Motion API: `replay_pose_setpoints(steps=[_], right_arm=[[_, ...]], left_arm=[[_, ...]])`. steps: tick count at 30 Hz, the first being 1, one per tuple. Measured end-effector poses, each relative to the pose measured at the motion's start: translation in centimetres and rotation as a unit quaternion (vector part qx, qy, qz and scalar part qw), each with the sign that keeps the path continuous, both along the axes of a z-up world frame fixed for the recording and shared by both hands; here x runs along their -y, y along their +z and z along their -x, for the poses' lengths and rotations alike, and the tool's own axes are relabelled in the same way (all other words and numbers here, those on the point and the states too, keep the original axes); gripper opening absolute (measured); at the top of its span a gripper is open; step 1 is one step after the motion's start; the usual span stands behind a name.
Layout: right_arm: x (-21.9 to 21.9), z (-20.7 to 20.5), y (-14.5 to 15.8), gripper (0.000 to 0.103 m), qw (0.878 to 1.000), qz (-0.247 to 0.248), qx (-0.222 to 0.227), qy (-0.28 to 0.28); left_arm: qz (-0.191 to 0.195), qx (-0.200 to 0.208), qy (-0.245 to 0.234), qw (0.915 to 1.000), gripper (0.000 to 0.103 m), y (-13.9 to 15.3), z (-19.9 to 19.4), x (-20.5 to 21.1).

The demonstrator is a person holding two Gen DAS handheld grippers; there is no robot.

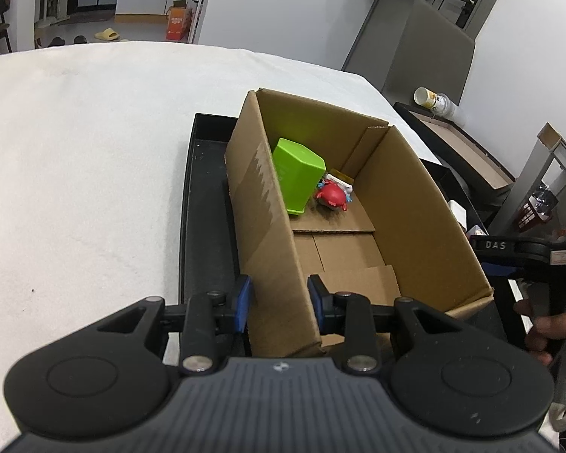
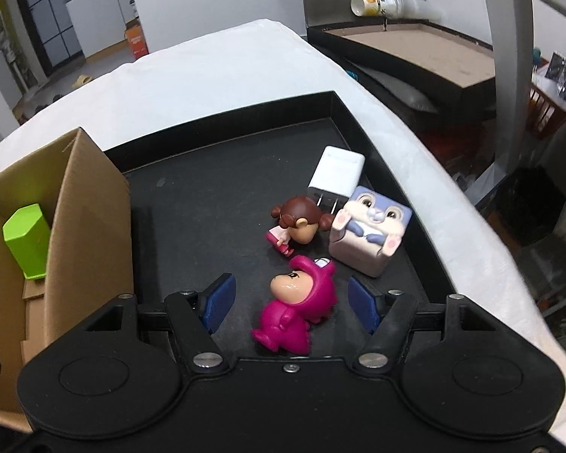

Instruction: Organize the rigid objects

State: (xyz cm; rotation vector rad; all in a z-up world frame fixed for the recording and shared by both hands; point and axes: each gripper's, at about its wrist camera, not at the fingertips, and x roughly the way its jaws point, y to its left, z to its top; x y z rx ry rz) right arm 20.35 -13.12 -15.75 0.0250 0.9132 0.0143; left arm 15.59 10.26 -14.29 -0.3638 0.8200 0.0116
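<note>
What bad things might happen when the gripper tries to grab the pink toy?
The pink figurine lies on its side between the open right gripper, so its rounded body may slip or spin as the pads close. The brown-haired doll and bunny cube sit close behind and could get bumped. The left gripper clamps the cardboard box wall; tugging might tip it.

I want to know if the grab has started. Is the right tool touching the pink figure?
Apart: the right wrist view shows the right tool open, dark tray showing between each pad and the pink figure.
</note>
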Motion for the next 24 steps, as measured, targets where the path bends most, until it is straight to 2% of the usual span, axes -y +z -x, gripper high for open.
replay_pose_setpoints(steps=[6,13,15,16,17,24], right_arm=[[1.0,-0.4,-0.9,0.065,0.999,-0.031,0.001,-0.034],[1.3,-0.7,-1.9,0.064,0.999,-0.028,-0.006,-0.036],[1.1,-0.9,-1.8,0.057,0.999,-0.022,-0.005,-0.030],[1.0,-1.0,-1.7,0.047,0.999,-0.020,-0.005,-0.027],[1.0,-1.0,-1.6,0.044,0.999,-0.021,-0.007,-0.026],[0.5,-0.3,-0.4,0.044,0.999,-0.043,0.002,-0.022]], left_arm=[[0.014,0.000,0.004,0.9999,0.031,-0.2,0.0,-0.5],[0.013,0.000,0.003,0.9999,0.032,-0.1,0.0,-0.5],[0.013,0.000,0.003,0.9999,0.032,-0.1,0.0,-0.5],[0.013,0.000,0.003,0.9999,0.032,-0.1,0.0,-0.5],[0.013,0.000,0.003,0.9999,0.032,-0.1,0.0,-0.5],[0.016,0.000,0.003,0.9999,0.032,0.0,0.0,-0.5]])
